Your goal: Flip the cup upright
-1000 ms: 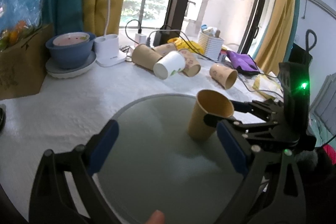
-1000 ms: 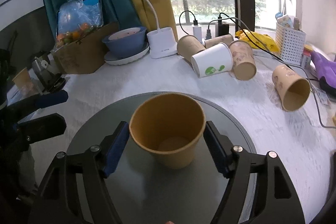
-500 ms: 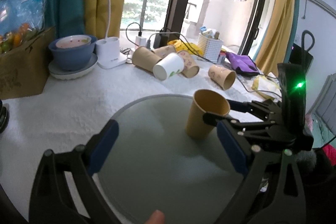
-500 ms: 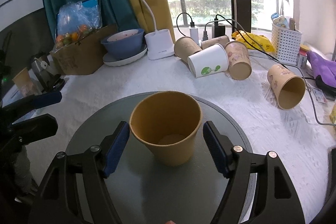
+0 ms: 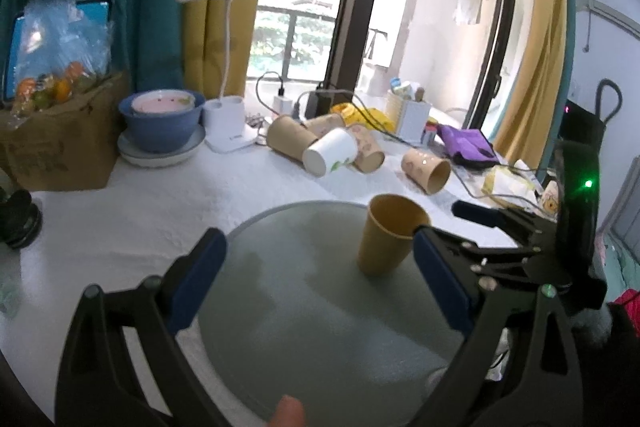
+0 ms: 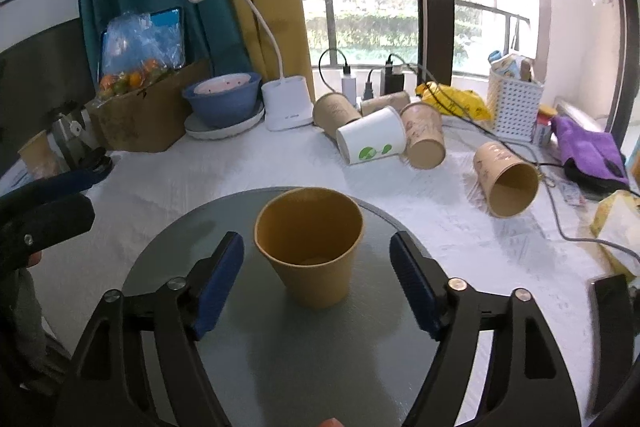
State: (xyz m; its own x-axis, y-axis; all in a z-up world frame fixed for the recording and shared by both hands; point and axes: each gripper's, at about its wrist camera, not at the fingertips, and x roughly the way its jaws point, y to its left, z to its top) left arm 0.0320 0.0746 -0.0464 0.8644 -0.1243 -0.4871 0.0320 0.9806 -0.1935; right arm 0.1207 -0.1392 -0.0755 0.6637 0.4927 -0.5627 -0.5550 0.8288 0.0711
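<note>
The tan paper cup (image 6: 310,246) stands mouth-up on the round grey glass disc (image 6: 280,367), its long axis vertical, near the far right part of the disc as the left wrist view shows it. It sits directly ahead of the right gripper (image 6: 316,283), centred between the two blue-padded fingers (image 6: 218,281), with a clear gap on each side, so the jaws are spread and touch nothing. The left gripper (image 5: 320,287) is also wide apart and holds nothing; from its camera the cup (image 5: 390,239) lies off to the right, past its right finger, while the right gripper's black frame (image 5: 516,247) reaches in from that side. The right hand is therefore much the nearer one. Judging by the upright pose, the flip on this cup looks finished, and any retreat of the right gripper would best run straight back along the fingers, since a sideways drift could knock the light cup over. Other paper cups (image 6: 374,141) lie on their sides on the white tablecloth (image 6: 192,183) beyond the disc, near the white desk lamp (image 6: 286,103).
</note>
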